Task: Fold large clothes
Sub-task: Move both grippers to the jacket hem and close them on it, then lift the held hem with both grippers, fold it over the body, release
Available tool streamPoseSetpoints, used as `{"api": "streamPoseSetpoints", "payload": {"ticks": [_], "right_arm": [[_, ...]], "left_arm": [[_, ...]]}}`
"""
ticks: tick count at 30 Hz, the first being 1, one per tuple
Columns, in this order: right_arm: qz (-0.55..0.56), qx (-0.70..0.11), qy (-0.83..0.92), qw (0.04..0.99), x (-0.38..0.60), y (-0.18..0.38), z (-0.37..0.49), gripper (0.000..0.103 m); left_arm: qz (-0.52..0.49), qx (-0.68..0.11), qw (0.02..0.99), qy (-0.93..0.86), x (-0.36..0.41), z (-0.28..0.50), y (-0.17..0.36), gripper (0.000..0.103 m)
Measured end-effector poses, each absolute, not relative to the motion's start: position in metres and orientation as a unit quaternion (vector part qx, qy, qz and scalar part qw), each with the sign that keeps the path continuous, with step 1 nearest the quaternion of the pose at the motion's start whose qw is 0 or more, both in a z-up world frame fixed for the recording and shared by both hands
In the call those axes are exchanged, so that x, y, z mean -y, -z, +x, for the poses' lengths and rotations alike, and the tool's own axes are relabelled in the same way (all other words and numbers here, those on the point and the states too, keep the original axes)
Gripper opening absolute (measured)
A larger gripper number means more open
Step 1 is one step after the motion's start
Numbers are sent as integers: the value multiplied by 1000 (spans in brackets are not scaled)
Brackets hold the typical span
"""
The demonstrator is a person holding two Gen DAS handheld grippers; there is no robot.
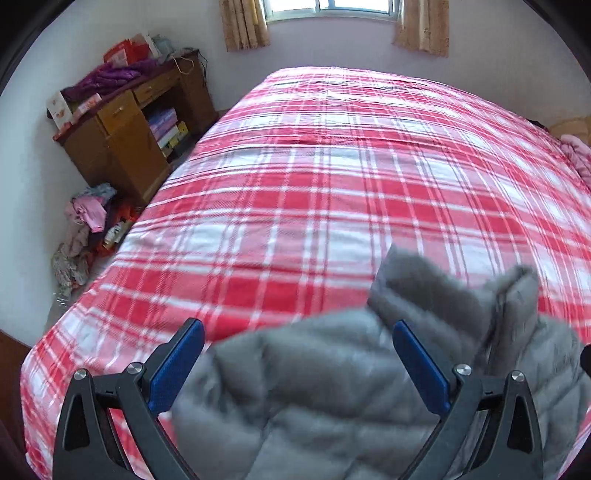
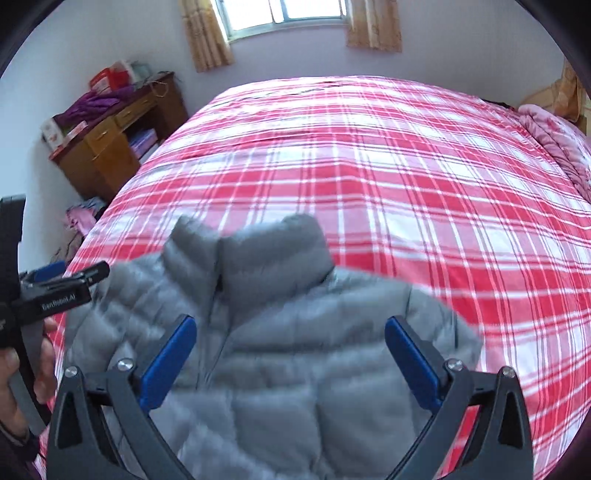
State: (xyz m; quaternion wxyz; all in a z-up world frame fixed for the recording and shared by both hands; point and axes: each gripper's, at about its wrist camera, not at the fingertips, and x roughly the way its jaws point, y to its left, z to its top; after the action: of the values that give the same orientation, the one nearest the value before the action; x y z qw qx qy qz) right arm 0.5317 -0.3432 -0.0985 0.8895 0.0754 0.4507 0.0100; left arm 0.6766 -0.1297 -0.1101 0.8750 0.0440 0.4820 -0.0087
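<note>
I'm seeing the jacket (image 2: 280, 354) lying on the bed (image 2: 388, 177) at its near edge, collar pointing twd the far wall. R gripper (image 2: 290, 358) is hanging over the jacket's middle, jaws wide apart w/ nothing between them. L gripper (image 1: 298, 360) is sitting over the jacket's left part, jaws also apart; in the right view it's showing at far left (image 2: 70, 284). Desk (image 1: 125, 140) is standing left of the bed against the wall, clothes pile (image 1: 85, 229) lying on the floor in front of it. Window (image 2: 284, 14) is sitting behind the bed. Blanket (image 2: 554, 144) is lying at the bed's far right.
</note>
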Motion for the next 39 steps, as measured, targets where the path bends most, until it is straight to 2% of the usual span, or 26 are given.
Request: {"api": "streamPoseSetpoints", "payload": {"ticks": [6, 12, 13, 14, 15, 16, 17, 18, 20, 24, 30, 35, 39], "right_arm": [[116, -483, 12, 868, 371, 113, 606, 103], [120, -532, 14, 838, 374, 143, 654, 103], [115, -540, 11, 834, 372, 148, 656, 103], [111, -546, 6, 830, 370, 151, 657, 103], [107, -557, -6, 824, 368, 155, 657, 97], [105, -562, -20, 820, 367, 157, 655, 91], [104, -564, -31, 819, 365, 157, 652, 75], [102, -566, -43, 817, 365, 157, 648, 51], [95, -574, -54, 812, 365, 157, 637, 21], [50, -551, -51, 832, 365, 141, 609, 13], [21, -520, -55, 852, 373, 116, 565, 10], [18, -503, -57, 862, 374, 113, 534, 9], [25, -496, -54, 866, 379, 126, 513, 8]], "left_arm": [[21, -524, 851, 21, 163, 746, 129, 102], [80, -537, 838, 47, 199, 757, 159, 102], [81, -534, 839, 61, 200, 752, 160, 94], [78, -532, 840, 76, 198, 746, 158, 75], [75, -534, 837, 90, 197, 742, 157, 66], [74, -535, 835, 101, 195, 737, 156, 47], [73, -534, 835, 111, 192, 730, 153, 28], [71, -532, 836, 118, 190, 725, 151, 22], [73, -518, 842, 128, 186, 712, 142, 15], [70, -484, 861, 143, 170, 680, 116, 9], [80, -433, 886, 148, 151, 636, 92, 7], [95, -416, 893, 142, 136, 603, 109, 6], [102, -437, 884, 133, 129, 589, 145, 5]]}}
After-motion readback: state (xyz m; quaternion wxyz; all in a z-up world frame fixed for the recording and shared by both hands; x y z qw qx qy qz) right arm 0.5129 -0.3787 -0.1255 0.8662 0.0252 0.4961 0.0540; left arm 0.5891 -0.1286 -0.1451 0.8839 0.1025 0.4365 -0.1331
